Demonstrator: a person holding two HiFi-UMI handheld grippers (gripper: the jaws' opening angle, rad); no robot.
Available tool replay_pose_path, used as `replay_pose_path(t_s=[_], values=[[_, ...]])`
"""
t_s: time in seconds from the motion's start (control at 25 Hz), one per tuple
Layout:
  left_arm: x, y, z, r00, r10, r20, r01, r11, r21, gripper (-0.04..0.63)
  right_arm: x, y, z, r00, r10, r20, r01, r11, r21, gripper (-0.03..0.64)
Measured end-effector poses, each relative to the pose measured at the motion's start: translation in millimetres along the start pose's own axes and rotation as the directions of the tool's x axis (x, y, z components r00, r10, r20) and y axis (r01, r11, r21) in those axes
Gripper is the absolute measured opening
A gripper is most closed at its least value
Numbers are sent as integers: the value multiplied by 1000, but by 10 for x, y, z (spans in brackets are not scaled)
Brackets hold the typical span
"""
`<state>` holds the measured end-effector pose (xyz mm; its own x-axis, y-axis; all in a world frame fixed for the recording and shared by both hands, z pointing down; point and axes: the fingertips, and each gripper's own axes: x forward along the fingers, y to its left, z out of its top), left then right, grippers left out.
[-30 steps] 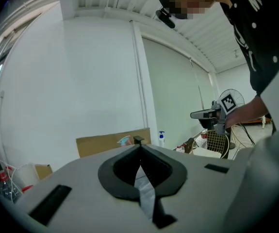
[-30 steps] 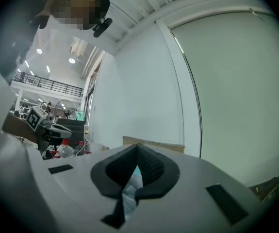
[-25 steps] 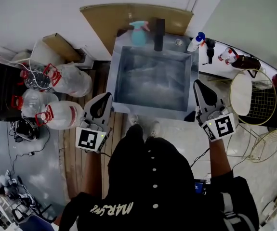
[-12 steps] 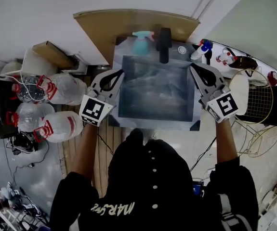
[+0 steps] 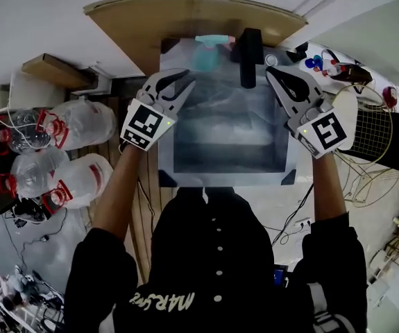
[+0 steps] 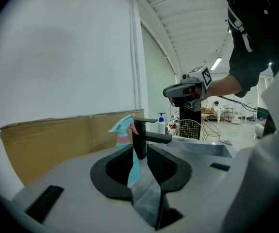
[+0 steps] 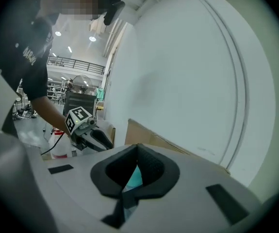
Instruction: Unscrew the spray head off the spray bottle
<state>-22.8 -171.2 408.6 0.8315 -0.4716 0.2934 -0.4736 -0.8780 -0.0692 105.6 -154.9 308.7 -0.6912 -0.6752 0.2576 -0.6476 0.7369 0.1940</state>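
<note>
Teal spray bottle: stands upright on the back ledge of the steel sink, just beside the black tap; a cardboard panel is behind it.
Spray head: teal, with a pink collar at the neck; seated on the bottle, not yet unscrewed.
Left tool: jaws a narrow gap apart, having just been opening; nothing between them; near the bottle, not touching it.
Right tool: clenched, tips meeting, empty; the tap stands between it and the bottle.
Handling, judged: thin plastic, likely light and smooth. The body may dent or slip under a hard squeeze and could tip if nudged.
Hold points, judged: one tool round the body below the shoulder to steady it. The other goes on the collar, the stiff part that turns.
</note>
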Motion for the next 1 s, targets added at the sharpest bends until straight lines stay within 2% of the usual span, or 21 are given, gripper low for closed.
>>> replay_pose_path(t_s=[0.28,0.52,0.6,0.72,0.84,1.0], values=[[379,87,-275,997,-19,-69,19,1000,-8,236,470,-309,7,997,83,-1,-83,995,-53,14],[535,231,-366,996,-8,-91,7,1000,-9,262,814,-560,200,982,189,19,-185,976,-112,14],[560,261,-427,995,-10,-103,7,1000,-22,276,857,-597,177,980,198,29,-195,977,-82,14],[622,249,-525,991,-34,-128,27,998,-58,314,856,-531,0,979,202,-4,-202,979,-33,17],[682,290,-560,989,-54,-138,47,997,-54,327,920,-477,-121,973,228,-29,-228,973,-16,68],[748,345,-621,985,-55,-162,48,998,-43,351,987,-447,-42,966,260,5,-260,966,-3,117]])
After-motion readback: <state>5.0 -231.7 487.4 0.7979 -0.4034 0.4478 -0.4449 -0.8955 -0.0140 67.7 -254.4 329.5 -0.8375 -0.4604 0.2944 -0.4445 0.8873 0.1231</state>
